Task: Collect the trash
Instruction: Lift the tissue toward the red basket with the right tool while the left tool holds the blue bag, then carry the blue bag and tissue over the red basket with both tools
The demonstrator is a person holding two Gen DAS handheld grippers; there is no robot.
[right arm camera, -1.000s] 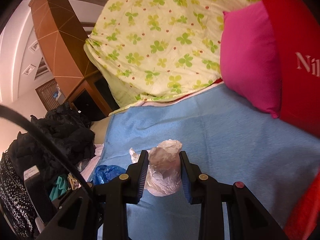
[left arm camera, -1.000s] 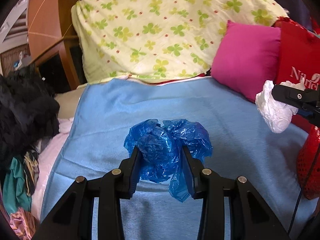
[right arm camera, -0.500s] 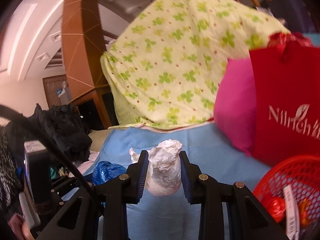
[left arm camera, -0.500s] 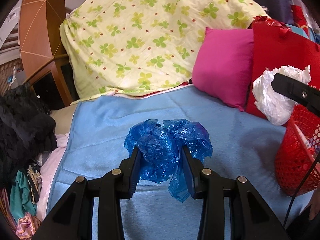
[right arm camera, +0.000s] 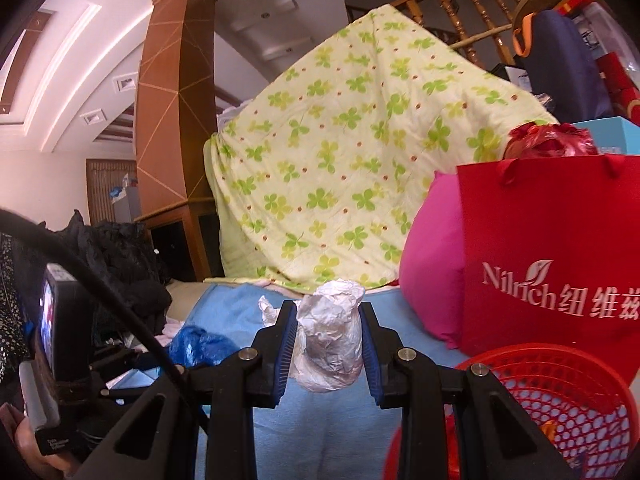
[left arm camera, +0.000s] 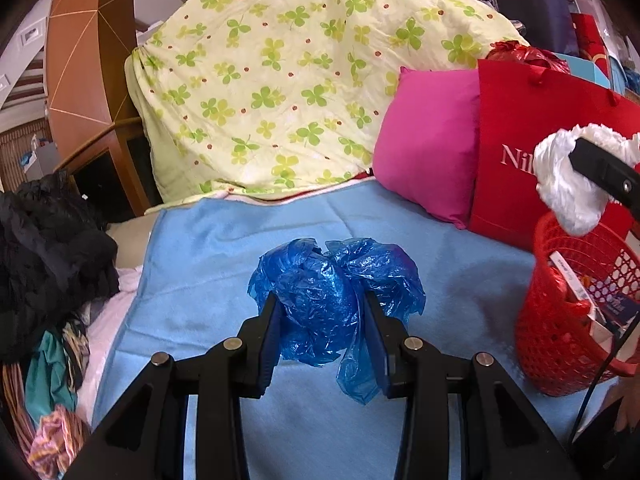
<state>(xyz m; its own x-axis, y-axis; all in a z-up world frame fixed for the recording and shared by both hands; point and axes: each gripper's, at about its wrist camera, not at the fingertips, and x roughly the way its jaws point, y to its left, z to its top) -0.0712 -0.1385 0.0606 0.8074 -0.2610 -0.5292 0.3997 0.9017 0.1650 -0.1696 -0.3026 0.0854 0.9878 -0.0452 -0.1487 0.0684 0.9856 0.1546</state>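
My left gripper (left arm camera: 320, 312) is shut on a crumpled blue plastic bag (left arm camera: 332, 288), held above the light blue blanket (left arm camera: 208, 264). A crumpled white plastic bag (right arm camera: 330, 338) is clamped in my right gripper (right arm camera: 328, 320), which is shut on it. In the left wrist view that white bag (left arm camera: 568, 184) hangs just above the rim of a red mesh basket (left arm camera: 560, 320) at the right. The basket (right arm camera: 560, 408) holds some rubbish and sits low right in the right wrist view. The blue bag (right arm camera: 200, 346) shows there at the left.
A pink pillow (left arm camera: 428, 144) and a red paper bag (left arm camera: 532, 140) stand behind the basket. A green clover quilt (left arm camera: 300, 80) is heaped at the back. Dark clothes (left arm camera: 44, 248) pile up at the left, beside a wooden cabinet (right arm camera: 176, 120).
Both grippers moved toward the right and rose, still gripping their bags. The red basket came into view, and the white bag now hangs over its rim.
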